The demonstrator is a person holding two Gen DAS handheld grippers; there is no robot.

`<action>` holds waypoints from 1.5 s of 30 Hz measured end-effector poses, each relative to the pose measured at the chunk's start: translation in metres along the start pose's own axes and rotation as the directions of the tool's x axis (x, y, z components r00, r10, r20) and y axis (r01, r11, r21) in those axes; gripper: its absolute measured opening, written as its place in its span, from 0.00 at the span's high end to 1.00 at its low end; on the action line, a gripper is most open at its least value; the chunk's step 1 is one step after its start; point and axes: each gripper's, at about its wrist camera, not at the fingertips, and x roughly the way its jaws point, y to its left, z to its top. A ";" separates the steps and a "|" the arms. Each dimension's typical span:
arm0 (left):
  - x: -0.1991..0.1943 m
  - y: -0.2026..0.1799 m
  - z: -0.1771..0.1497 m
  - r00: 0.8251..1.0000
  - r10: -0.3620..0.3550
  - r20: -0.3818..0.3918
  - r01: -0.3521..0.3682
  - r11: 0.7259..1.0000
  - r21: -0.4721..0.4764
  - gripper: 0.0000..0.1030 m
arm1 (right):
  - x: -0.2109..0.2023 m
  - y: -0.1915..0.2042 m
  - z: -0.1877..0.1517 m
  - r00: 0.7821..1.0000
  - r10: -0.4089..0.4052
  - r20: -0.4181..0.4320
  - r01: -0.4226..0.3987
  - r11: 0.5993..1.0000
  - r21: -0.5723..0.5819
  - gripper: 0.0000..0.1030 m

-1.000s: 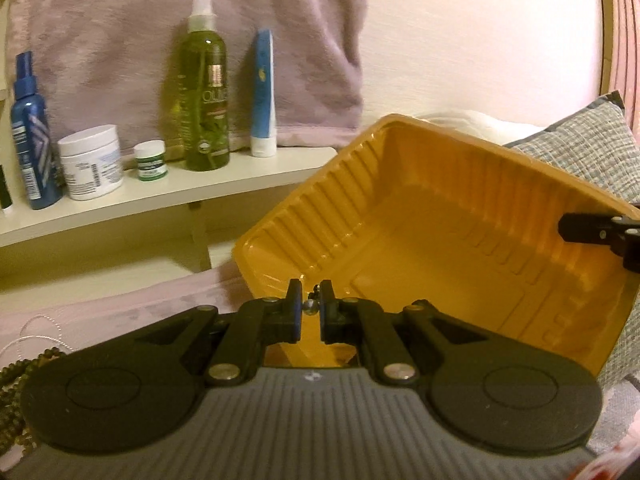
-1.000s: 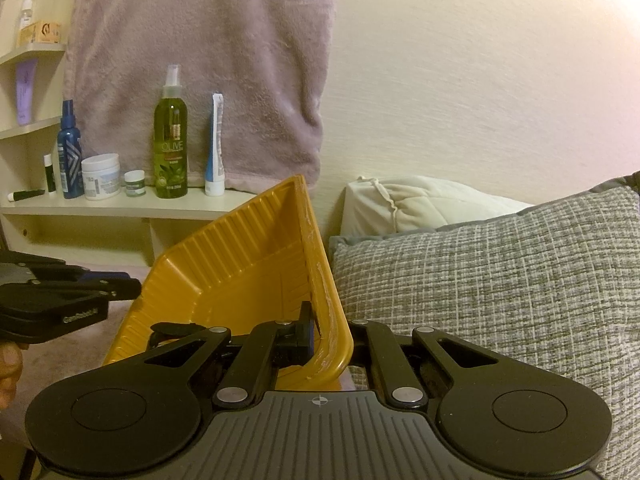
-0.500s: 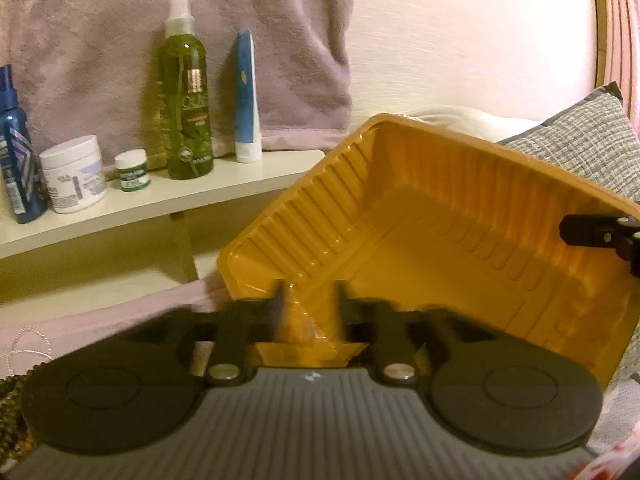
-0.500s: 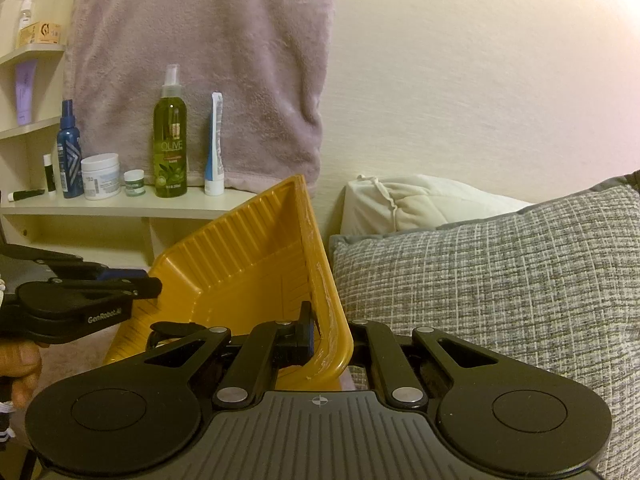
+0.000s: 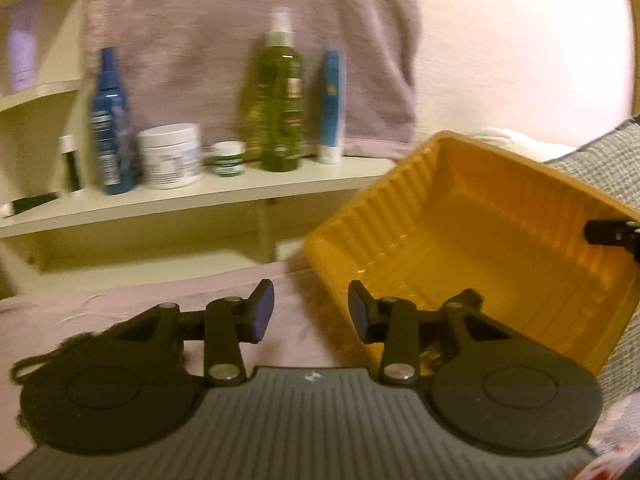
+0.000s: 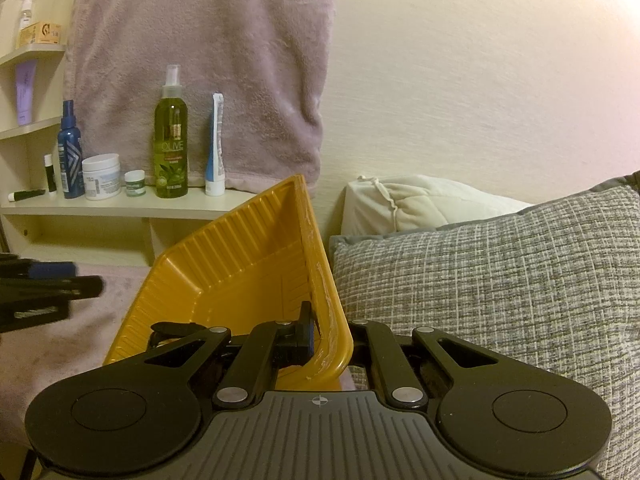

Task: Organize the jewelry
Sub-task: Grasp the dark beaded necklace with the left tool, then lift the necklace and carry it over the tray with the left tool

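Observation:
A yellow ribbed plastic tray (image 5: 480,240) is held tilted above the pink bedcover. My right gripper (image 6: 328,332) is shut on the tray's (image 6: 240,272) near right rim, one pad inside the wall and the other finger outside. My left gripper (image 5: 310,312) stands open with nothing between its pads, just left of the tray's lower corner. A small glinting piece of jewelry (image 5: 429,354) lies in that corner, half hidden behind the finger linkage. A dark bead strand (image 5: 24,364) peeks out left of the gripper body. The left gripper (image 6: 52,284) appears blurred at the right wrist view's left edge.
A cream shelf (image 5: 200,200) behind carries a blue bottle (image 5: 110,136), a white jar (image 5: 170,156), a small green jar (image 5: 228,158), a green spray bottle (image 5: 280,108) and a tube (image 5: 332,104). A grey woven pillow (image 6: 500,280) lies right of the tray, a pink towel (image 6: 200,60) hangs on the wall.
My left gripper opened and let go of the small piece it pinched over the tray, then drew back to the left of the tray. The right gripper and tray stayed still.

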 end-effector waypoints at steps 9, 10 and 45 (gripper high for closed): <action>-0.033 0.042 -0.023 0.983 0.181 0.004 -0.181 0.981 0.067 0.63 | -0.002 0.002 0.000 1.000 0.001 0.004 -0.001 1.000 -0.004 0.94; -0.035 0.046 -0.027 0.980 0.201 0.000 -0.201 0.976 0.082 0.63 | -0.002 0.002 0.000 1.000 0.001 0.004 -0.001 1.000 -0.004 0.94; -0.012 0.068 -0.068 0.946 0.322 -0.042 -0.261 0.829 0.495 0.94 | 0.000 0.002 0.002 1.000 -0.005 -0.001 0.005 1.000 -0.021 0.94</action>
